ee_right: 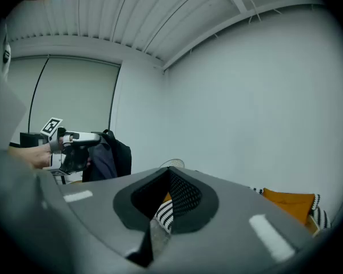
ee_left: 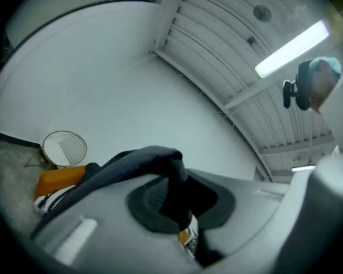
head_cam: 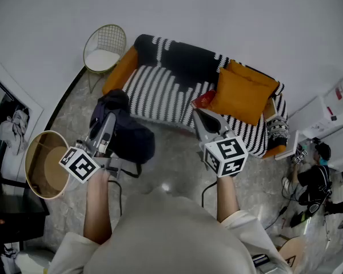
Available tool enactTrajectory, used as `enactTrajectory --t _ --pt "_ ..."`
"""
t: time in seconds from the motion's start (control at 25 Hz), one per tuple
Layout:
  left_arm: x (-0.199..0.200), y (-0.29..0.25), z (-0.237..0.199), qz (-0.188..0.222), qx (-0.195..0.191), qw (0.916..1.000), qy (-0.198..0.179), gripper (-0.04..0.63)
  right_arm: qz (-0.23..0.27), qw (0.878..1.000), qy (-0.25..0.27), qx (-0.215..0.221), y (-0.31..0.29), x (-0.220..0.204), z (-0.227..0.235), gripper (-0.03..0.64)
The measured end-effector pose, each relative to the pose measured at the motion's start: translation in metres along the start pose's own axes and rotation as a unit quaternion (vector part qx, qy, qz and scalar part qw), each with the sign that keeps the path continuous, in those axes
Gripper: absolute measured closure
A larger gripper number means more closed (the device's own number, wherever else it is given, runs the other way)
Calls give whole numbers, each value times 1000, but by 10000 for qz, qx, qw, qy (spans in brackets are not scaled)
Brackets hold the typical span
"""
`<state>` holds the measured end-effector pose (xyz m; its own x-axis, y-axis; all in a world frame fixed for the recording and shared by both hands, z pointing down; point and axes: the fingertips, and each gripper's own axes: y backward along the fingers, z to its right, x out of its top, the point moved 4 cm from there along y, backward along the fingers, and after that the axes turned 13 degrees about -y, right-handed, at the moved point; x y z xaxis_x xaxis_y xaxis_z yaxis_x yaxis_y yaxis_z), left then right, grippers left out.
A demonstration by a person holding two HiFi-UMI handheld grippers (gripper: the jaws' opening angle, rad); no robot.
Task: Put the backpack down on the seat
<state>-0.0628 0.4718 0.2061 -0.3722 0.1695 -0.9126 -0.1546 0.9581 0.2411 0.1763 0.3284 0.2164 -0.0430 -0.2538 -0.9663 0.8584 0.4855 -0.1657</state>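
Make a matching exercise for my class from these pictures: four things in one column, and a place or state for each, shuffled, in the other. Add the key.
Things:
1. backpack
2. orange cushion
3. wire chair
4. right gripper

Places or states:
A. lying on the striped sofa
B. shut, with nothing in it
C. hanging from the left gripper
D. standing by the wall, beside the sofa's end

Pairs: 1-C, 2-A, 3-D, 4-B

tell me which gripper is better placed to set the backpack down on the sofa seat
Left. The left gripper is shut on the backpack by its strap, holding it up in front of the sofa. The right gripper holds nothing.
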Motion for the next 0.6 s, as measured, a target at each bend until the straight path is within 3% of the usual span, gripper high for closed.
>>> enactTrajectory --t 0.16,0.36,0.6 --pt "-3 -5 0 -108 26 9999 -82 584 59 9998 -88 183 -1 0 1 612" --pt "-8 -11 8 -324 64 9984 -458 584 99 9986 -415 304 3 -5 2 612" --pt "-14 -20 25 -643 199 9834 -1688 584 -5 9973 -518 519 5 -12 7 612"
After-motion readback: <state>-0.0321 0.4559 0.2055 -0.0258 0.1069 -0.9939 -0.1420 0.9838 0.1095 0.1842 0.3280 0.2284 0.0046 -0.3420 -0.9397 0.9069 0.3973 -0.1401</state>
